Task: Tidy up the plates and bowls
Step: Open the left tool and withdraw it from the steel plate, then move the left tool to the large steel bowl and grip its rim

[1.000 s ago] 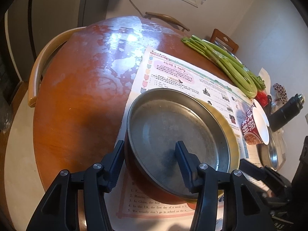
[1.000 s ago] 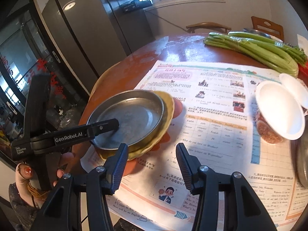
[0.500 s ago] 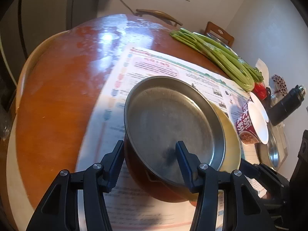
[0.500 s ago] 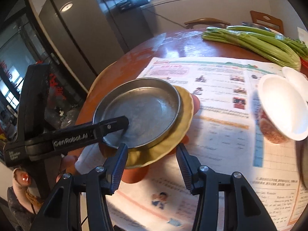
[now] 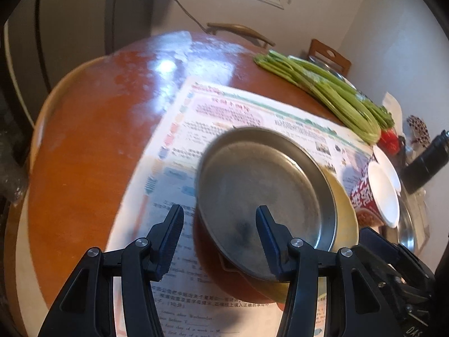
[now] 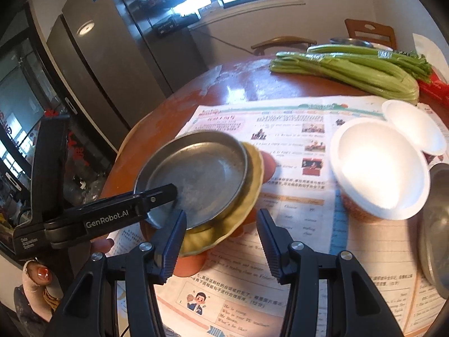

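Your left gripper (image 5: 219,233) straddles the near rim of the metal plate (image 5: 263,185): right finger inside the dish, left finger outside, jaws spread, not clearly clamping anything. The plate sits on a yellow plate (image 6: 249,199) atop an orange bowl (image 6: 190,264), all on the newspaper (image 6: 294,224). Blurry frame, so I can't tell whether the stack is lifted or resting. Your right gripper (image 6: 221,238) is wide open, empty, near the stack's front edge. Close squarely on the rim before moving, keep the stack level, and steady the far side with the right gripper.

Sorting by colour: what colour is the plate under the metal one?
Yellow plate, clearest in the right wrist view.
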Tool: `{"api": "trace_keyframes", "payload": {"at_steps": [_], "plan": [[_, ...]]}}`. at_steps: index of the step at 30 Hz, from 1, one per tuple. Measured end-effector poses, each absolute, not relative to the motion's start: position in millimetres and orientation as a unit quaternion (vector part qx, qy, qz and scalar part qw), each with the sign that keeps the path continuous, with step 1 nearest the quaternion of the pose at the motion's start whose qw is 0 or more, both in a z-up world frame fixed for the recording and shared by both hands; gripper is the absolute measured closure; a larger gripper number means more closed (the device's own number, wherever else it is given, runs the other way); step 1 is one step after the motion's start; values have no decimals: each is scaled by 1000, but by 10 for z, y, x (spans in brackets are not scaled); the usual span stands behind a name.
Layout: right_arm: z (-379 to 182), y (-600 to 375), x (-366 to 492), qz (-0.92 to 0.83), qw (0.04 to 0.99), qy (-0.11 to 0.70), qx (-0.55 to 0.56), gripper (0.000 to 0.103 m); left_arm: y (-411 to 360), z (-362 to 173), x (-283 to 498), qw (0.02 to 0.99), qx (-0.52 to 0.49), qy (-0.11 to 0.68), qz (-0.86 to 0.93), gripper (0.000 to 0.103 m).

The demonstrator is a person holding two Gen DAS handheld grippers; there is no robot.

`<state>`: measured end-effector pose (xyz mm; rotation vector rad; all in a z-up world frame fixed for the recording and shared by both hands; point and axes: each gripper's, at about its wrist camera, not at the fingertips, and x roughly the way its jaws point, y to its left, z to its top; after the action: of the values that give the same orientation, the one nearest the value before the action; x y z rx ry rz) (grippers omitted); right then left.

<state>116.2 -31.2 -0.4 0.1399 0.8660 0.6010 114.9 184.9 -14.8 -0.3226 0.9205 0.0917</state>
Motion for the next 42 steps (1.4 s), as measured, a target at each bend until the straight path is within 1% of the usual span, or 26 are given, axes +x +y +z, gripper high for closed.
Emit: {"api": "trace_keyframes", "payload": {"at_steps": [6,10,16,24,29,36,42], "plan": [[168,-461,1083,280,877,386,60,51,1803,186,974,903,-137,400,77,48],[406,-626,932,267,898,347,45,51,1629,447,835,916,-123,376,70,48],[782,-1050,674,234,928,288,29,51,1188,813,682,932,-112,345,23,48],[944,-1801,521,165,949,267,34,51,456,1119,668,940,-97,322,-56,48],[923,-2266,468,116,956,268,31,51,-14,1032,775,932,-87,338,-100,48],[726,-2680,560,89,951,294,34,51,-516,611,1011,910,-86,390,-113,48],[405,-2817,775,92,938,331,39,51,-839,207,1191,891,-68,435,-111,48]]}}
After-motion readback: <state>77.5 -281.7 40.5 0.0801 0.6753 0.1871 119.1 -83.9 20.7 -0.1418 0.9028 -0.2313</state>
